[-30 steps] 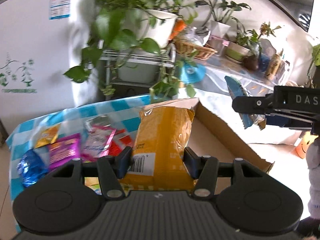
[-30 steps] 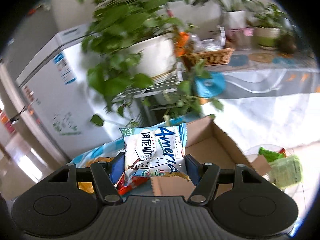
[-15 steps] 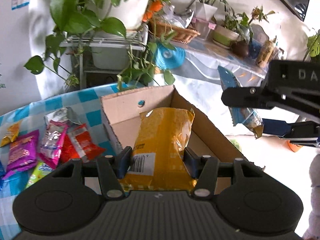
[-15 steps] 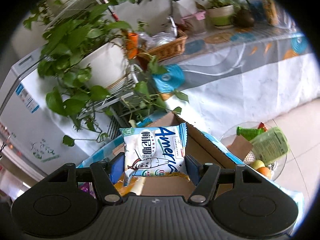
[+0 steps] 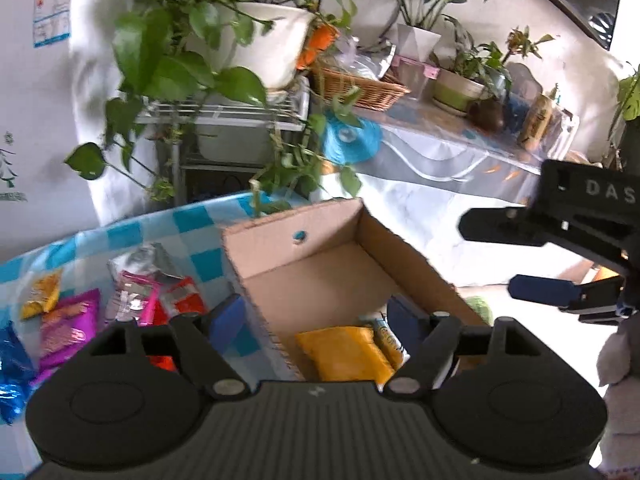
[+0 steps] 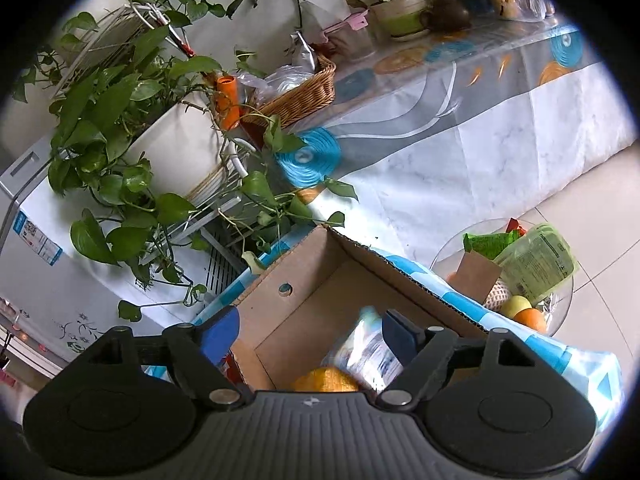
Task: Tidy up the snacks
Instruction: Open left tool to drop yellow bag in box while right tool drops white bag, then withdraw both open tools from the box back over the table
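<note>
An open cardboard box [image 5: 320, 268] stands on a blue-checked tablecloth [image 5: 188, 220]. A yellow snack bag [image 5: 344, 354] lies on the box floor near its front. My left gripper [image 5: 316, 316] is open and empty above it. My right gripper [image 6: 310, 330] is open over the same box [image 6: 316, 280]; a white and blue snack bag [image 6: 368, 354] is blurred below its jaws, beside the yellow bag [image 6: 326, 384]. The right gripper also shows at the right of the left wrist view [image 5: 504, 260], open.
Several loose snack packets [image 5: 132, 296] lie on the cloth left of the box. Potted plants on a wire rack [image 5: 224, 108] hang over the far side. A glass bowl of fruit and packets [image 6: 516, 276] sits right of the box.
Both grippers have opened. The yellow bag has dropped from the left gripper into the box, and the white and blue bag has left the right gripper and is falling into the box.
</note>
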Available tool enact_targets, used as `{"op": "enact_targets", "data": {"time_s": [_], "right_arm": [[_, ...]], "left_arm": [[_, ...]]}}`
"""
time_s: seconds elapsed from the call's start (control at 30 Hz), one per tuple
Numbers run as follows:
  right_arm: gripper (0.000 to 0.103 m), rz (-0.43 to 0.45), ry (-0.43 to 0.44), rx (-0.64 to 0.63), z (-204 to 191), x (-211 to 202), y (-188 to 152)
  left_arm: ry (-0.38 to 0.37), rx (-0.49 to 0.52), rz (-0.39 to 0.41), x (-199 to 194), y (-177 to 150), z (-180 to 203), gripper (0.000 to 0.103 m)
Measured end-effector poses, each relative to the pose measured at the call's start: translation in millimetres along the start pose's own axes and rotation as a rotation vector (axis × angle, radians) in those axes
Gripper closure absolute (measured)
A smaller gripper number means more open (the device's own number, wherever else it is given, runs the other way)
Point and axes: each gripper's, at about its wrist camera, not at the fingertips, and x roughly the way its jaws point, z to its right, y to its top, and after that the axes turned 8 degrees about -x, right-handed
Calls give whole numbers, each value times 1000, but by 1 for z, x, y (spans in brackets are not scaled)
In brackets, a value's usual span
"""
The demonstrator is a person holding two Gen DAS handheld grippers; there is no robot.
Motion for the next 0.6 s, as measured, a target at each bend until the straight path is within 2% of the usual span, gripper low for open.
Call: {"op": "enact_targets", "data": {"time_s": [0.07,0.6], "right_arm": [[19,-2,14,-4,-2,1,0],[18,-50,79,-144,-38,15,-10]], "left_arm": [[9,-10,4,-3,2,-8,19],[141,-80,23,-34,10,-108,18]]}}
